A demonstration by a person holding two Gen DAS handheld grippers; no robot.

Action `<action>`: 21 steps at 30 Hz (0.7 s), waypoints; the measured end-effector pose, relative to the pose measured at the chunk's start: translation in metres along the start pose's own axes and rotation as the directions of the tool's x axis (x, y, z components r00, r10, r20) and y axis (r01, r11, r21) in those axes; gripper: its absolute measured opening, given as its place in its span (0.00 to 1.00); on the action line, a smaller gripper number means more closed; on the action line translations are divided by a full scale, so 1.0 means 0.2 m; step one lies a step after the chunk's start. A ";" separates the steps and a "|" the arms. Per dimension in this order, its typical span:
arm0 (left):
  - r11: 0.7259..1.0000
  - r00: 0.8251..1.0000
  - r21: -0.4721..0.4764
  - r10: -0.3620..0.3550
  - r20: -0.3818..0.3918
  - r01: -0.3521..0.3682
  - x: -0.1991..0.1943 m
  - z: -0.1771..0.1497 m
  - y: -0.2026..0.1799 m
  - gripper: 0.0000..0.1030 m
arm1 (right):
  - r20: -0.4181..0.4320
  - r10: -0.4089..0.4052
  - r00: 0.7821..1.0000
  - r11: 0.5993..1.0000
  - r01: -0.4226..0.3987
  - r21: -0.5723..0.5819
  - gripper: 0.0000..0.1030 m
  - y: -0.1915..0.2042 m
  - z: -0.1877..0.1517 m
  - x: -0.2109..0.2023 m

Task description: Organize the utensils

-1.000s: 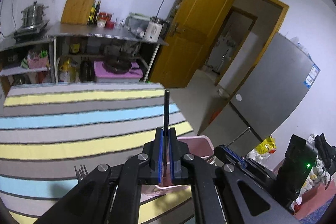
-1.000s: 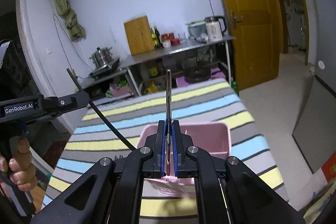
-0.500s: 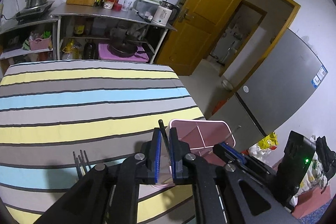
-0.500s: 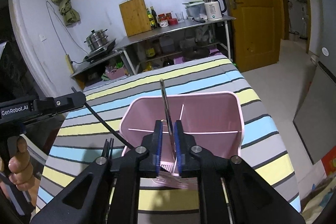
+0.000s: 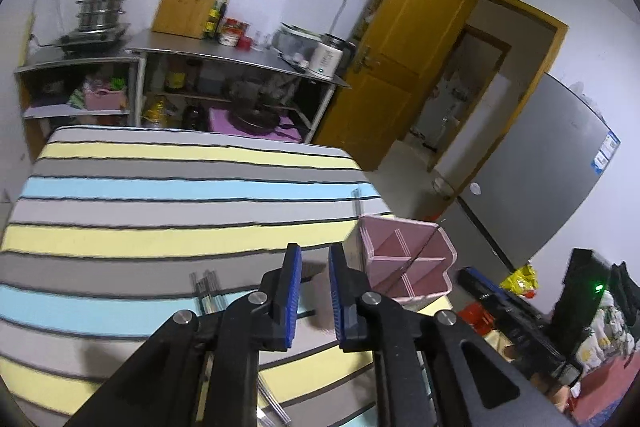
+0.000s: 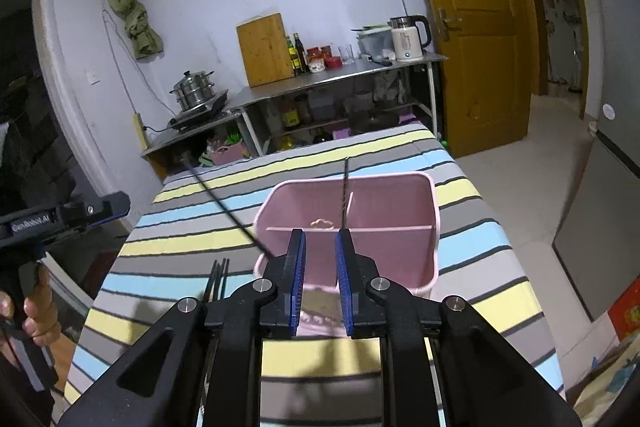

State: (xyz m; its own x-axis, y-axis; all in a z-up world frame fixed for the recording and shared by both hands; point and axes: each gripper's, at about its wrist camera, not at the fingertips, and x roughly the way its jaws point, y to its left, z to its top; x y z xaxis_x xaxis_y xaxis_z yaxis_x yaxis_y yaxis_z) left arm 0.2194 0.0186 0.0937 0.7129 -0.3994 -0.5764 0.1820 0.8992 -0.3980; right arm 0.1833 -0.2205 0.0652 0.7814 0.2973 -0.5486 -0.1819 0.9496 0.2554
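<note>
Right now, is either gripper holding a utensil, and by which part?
Neither. The left gripper and right gripper have just been opening, nothing between them; two chopsticks stand in the pink bin.

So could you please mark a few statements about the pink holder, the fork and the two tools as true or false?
1. The pink holder has dividers inside. True.
2. The right tool clamps a utensil. False: its jaws, just opening, stand apart with nothing between them.
3. A fork lies on the striped cloth, left of the holder. True.
4. The holder is empty. False: thin dark utensils stand in it.
5. The left tool grips the fork. False: it holds nothing.
</note>
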 end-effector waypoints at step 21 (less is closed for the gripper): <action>0.981 0.972 -0.091 0.152 -0.178 -0.170 0.07 -0.65 0.37 0.13 | -0.162 0.106 0.981 0.988 -0.123 -0.099 0.15 0.27 -0.38 0.07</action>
State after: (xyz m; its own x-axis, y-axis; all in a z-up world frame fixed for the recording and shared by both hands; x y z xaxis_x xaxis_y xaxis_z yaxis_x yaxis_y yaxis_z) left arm 0.1542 0.0556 -0.0363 0.6005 -0.2839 -0.7475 -0.0040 0.9338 -0.3578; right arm 0.1400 -0.1583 0.0109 0.6509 0.4082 -0.6400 -0.3346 0.9111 0.2408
